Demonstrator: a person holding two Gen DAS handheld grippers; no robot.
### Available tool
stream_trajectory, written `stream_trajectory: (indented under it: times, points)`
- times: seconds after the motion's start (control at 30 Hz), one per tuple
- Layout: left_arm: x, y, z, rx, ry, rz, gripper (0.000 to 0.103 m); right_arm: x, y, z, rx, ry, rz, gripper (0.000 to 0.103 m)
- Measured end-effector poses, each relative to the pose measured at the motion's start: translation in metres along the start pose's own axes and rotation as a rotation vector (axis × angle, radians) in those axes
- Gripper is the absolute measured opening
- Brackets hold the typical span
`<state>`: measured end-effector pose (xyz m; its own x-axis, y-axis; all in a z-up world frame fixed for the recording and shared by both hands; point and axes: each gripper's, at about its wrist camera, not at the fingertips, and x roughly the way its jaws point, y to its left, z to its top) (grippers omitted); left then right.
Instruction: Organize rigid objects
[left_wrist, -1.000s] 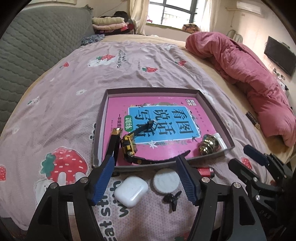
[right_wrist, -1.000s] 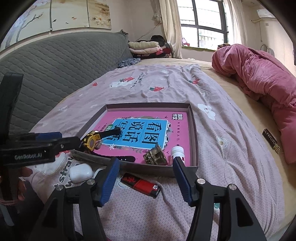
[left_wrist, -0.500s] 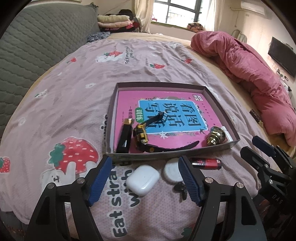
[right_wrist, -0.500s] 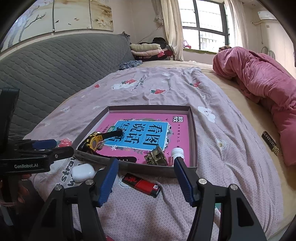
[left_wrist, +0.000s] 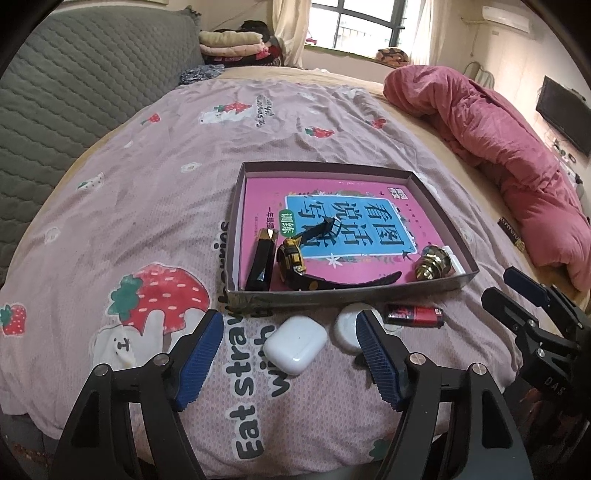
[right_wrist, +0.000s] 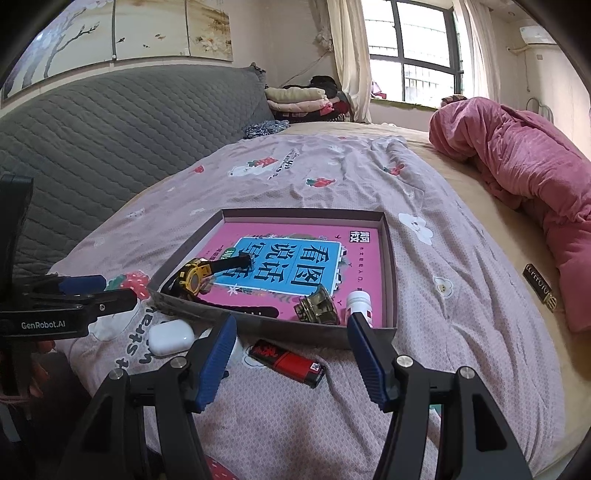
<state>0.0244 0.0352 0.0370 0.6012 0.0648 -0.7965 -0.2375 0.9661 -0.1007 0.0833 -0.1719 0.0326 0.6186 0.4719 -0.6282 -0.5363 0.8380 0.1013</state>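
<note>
Left gripper (left_wrist: 290, 352), blue ribbed pads on black fingers, jaws spread wide and empty, hovers over the glossy white rounded plastic earbud case (left_wrist: 295, 345) just in front of the shallow grey-brown cardboard tray (left_wrist: 343, 293). Right gripper (right_wrist: 291, 354), same build, also spread and empty, hangs above the red-and-black plastic lighter (right_wrist: 287, 363), near the tray's front wall.

Likely over halfway: inside the tray, on a pink-and-blue glossy book cover (left_wrist: 351, 225), lie a black faceted bar with gold end (left_wrist: 263, 265), a yellow-and-black rubber-strap watch (left_wrist: 295, 260), a ribbed brass knob (left_wrist: 432, 263) and a small white plastic bottle (right_wrist: 360, 303). Still outside the tray's front: earbud case, lighter, a matte white round disc (left_wrist: 349, 325). Small dark label (right_wrist: 539, 286) lies well right of tray on soft printed bedsheet (left_wrist: 129, 221).
</note>
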Motion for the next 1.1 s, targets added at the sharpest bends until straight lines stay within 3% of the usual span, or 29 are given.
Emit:
stream_trajectory:
  times: [1.1]
  points:
    - [0.029, -0.038, -0.04, 0.102, 0.155, -0.069, 0.075, 0.012, 0.006, -0.02, -0.054, 0.107, -0.005, 0.062]
